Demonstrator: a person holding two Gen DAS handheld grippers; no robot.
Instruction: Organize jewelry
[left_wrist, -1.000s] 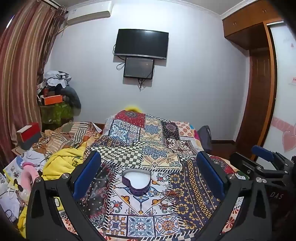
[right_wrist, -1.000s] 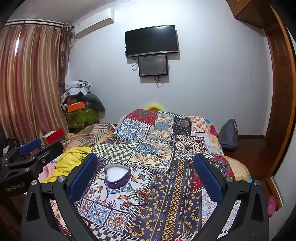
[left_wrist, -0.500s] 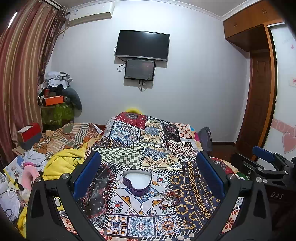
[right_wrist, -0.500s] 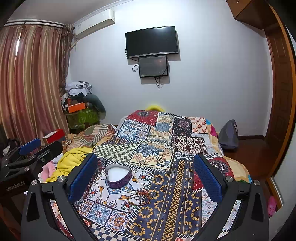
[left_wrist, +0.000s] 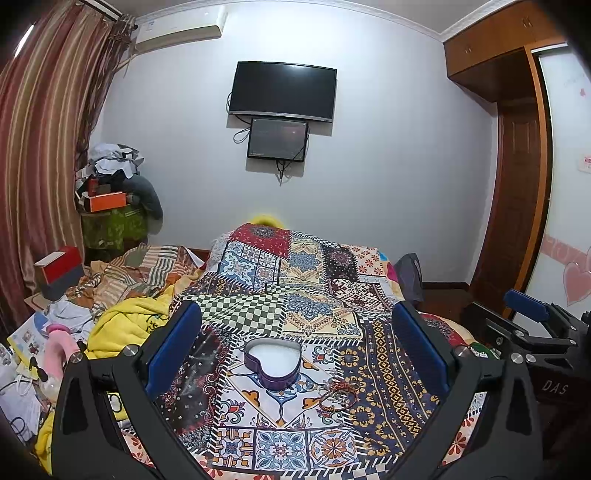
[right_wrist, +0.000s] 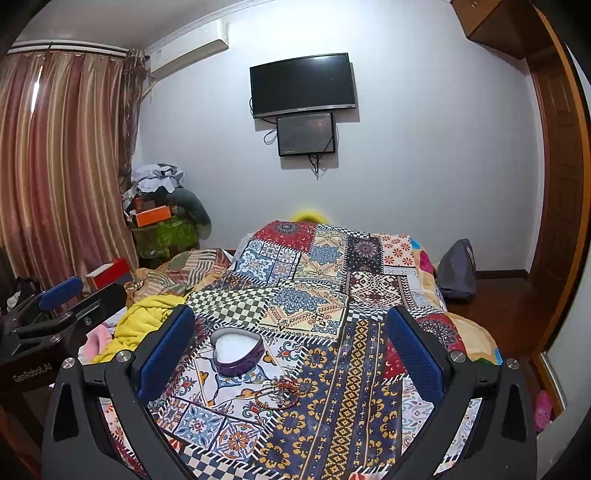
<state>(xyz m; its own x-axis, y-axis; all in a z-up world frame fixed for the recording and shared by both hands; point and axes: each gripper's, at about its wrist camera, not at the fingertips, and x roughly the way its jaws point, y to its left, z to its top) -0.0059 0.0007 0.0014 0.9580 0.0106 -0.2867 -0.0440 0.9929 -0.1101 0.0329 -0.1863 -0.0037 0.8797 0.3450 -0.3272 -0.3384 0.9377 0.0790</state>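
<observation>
Clearly nothing is picked up yet: both grippers hover above the patchwork bedspread with their fingers spread wide and empty. The heart-shaped purple box sits open on the bed, its white lining bare, and the tangle of beaded bracelets lies just beside it, toward the right gripper. That gripper looks better placed to go first. Lower it over one loop, not the whole tangle, pinch at the strand, lift slowly so others fall free. The left gripper could steady the box.
</observation>
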